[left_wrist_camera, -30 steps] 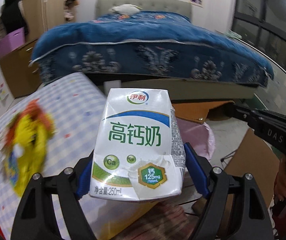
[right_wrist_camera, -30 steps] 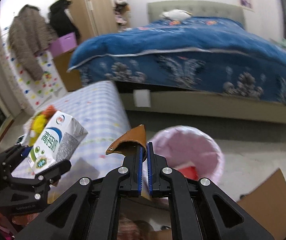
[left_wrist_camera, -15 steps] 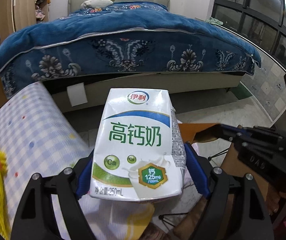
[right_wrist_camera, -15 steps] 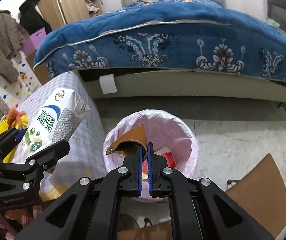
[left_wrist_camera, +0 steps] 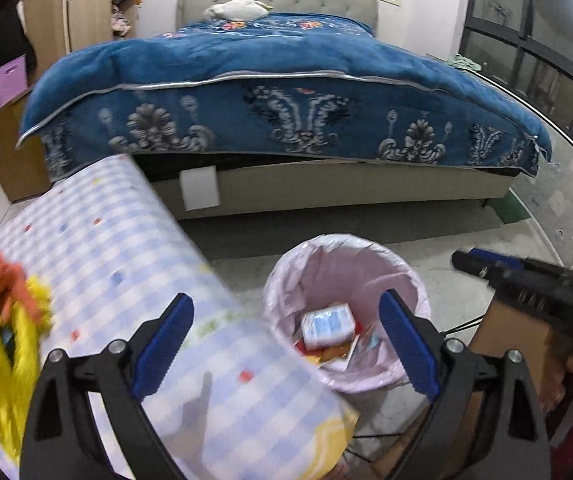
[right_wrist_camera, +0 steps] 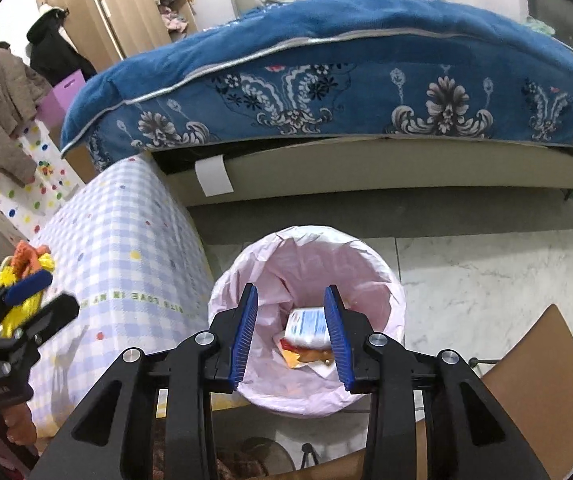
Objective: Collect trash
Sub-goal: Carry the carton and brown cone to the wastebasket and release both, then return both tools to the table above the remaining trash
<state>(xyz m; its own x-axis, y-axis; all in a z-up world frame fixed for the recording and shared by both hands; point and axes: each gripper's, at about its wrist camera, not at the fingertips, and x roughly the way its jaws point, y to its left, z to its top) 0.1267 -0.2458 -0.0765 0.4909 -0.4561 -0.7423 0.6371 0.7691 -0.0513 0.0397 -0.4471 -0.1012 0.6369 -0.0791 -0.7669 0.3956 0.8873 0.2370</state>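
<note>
A bin with a pink liner (left_wrist_camera: 342, 256) (right_wrist_camera: 306, 248) stands on the floor beside the table. The milk carton (left_wrist_camera: 328, 326) (right_wrist_camera: 306, 326) lies inside it on other trash, with orange and brown scraps (right_wrist_camera: 306, 356) next to it. My left gripper (left_wrist_camera: 286, 340) is open and empty above the table's edge and the bin. My right gripper (right_wrist_camera: 292, 336) is open and empty directly over the bin. The right gripper also shows at the right of the left wrist view (left_wrist_camera: 486, 262); the left gripper shows at the left of the right wrist view (right_wrist_camera: 34, 292).
A table with a blue checked cloth (left_wrist_camera: 98, 256) (right_wrist_camera: 126, 240) is left of the bin. A yellow and orange toy (left_wrist_camera: 2, 332) (right_wrist_camera: 26, 268) lies on it. A bed with a blue quilt (left_wrist_camera: 286, 92) is behind. Brown cardboard (right_wrist_camera: 534, 380) lies at right.
My left gripper opened and the milk carton dropped into the bin. My right gripper opened and let go of the brown scrap, which is now in the bin.
</note>
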